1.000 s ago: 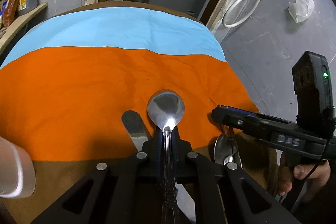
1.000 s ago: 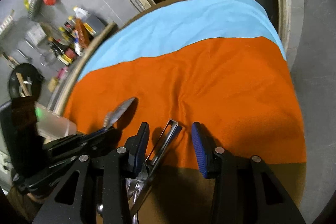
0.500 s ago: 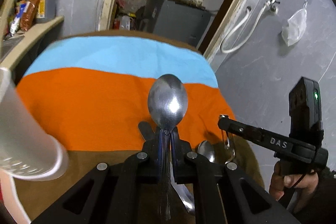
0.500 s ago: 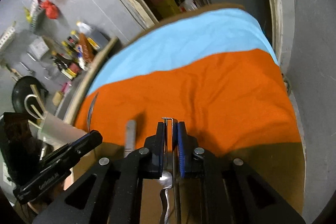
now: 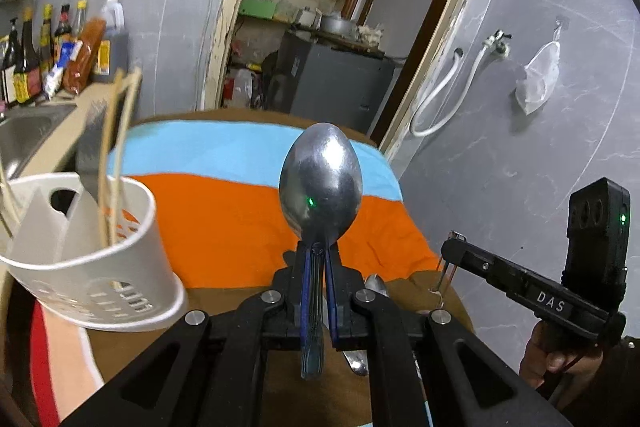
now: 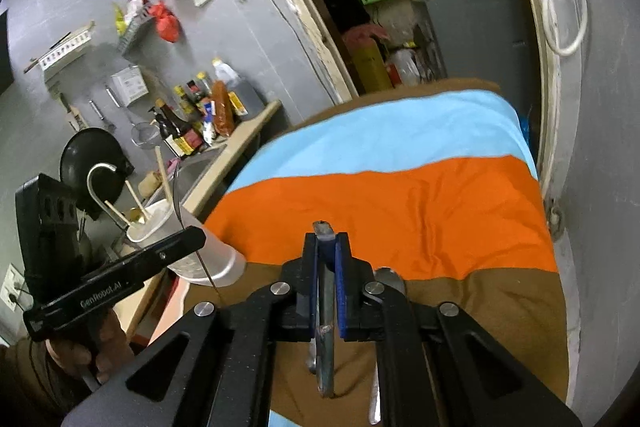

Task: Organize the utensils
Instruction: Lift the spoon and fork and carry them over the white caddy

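Observation:
My left gripper point(image 5: 317, 259) is shut on a steel spoon point(image 5: 321, 179), bowl forward and lifted above the table. A white plastic utensil holder point(image 5: 92, 259) with chopsticks stands close on the left; it also shows in the right wrist view point(image 6: 196, 247). My right gripper point(image 6: 327, 247) is shut on a thin metal utensil point(image 6: 325, 307) held on edge above the cloth; its kind is unclear. The right gripper appears in the left wrist view point(image 5: 452, 251). Another spoon point(image 5: 376, 285) lies on the table below.
The table has an orange, blue and brown cloth point(image 6: 400, 203). A counter with sauce bottles point(image 5: 44, 59) and a sink point(image 5: 24, 131) is to the left. A doorway with shelves point(image 5: 316, 27) lies beyond. A grey wall point(image 5: 540, 147) is on the right.
Both grippers have risen from the cloth with their utensils. The right gripper closed on the metal utensil. The white holder has come into the left wrist view, nearer and larger.

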Demonstrator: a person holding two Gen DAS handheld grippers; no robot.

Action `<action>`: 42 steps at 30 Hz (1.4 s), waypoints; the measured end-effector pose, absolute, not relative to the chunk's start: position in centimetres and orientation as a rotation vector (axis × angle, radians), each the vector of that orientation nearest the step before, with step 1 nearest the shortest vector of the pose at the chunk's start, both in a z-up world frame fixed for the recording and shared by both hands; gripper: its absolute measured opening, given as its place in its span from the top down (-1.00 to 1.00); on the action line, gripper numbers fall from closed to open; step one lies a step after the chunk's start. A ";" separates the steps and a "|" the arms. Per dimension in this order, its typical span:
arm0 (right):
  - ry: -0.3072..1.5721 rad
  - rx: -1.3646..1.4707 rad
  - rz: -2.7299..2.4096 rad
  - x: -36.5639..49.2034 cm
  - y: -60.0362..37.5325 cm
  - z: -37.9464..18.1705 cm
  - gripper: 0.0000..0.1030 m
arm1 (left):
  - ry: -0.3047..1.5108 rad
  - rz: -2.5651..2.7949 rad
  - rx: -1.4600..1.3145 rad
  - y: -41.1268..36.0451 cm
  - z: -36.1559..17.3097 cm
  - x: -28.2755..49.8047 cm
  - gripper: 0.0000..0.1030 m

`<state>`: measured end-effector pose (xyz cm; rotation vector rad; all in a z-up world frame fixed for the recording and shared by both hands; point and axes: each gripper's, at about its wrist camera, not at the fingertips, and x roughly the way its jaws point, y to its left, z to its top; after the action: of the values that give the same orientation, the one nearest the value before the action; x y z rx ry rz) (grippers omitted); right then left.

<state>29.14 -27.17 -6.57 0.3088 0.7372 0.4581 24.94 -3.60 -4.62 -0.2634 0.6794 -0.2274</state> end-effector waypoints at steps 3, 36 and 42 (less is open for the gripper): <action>0.704 0.293 0.461 28.5 -26.4 -5.0 0.86 | 0.639 -0.222 -0.258 -2.5 -3.1 23.9 0.86; 0.314 0.198 0.556 28.5 -9.6 9.2 0.86 | 0.356 0.042 -0.318 16.6 3.6 21.7 0.86; 0.310 0.141 0.539 29.2 -6.6 8.5 0.86 | 0.373 0.074 -0.328 18.8 2.2 23.0 0.86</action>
<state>29.25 -6.63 8.48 0.1415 0.3095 0.5388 23.01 18.85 2.23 -0.3279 0.3730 0.0736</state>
